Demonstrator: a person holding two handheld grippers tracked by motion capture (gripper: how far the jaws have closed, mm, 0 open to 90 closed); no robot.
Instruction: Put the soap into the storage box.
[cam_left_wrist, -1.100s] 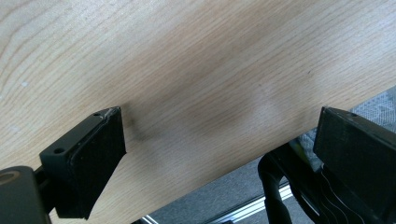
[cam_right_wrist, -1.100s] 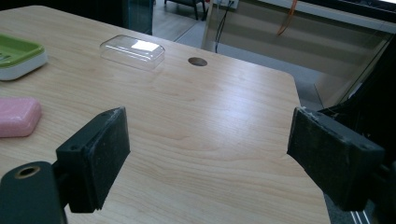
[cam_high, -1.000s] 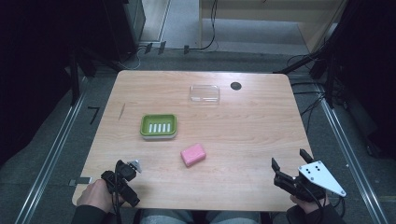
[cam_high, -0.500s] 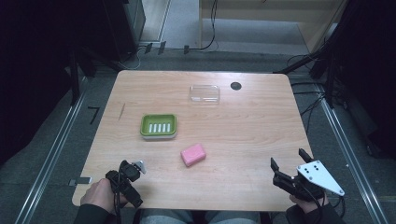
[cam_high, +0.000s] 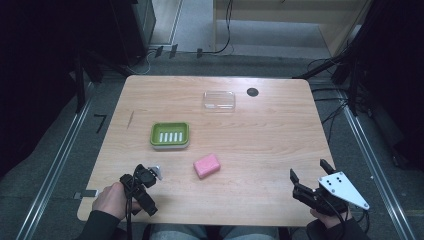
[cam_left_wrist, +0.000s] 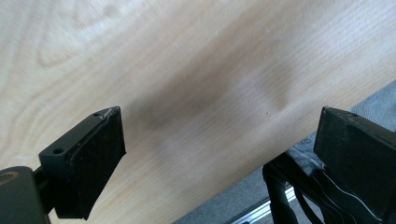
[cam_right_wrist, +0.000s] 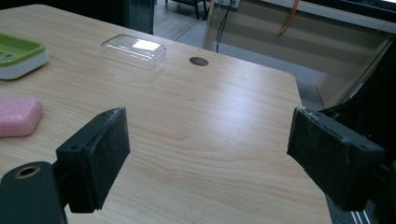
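Left tongs (cam_high: 141, 186) edged slightly left; pink soap (cam_high: 207, 165) unmoved.

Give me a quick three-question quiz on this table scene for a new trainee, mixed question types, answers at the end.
1. True or false: the pink soap lies inside the green dish.
2. Which is farthest from the person: A) soap, B) dish, C) clear lid?
3. Fill in: the left gripper and right gripper both have their jaws ____.

Key: 1. False; the soap lies on the table, apart from the dish. 2. C. 3. Open, with nothing between them.
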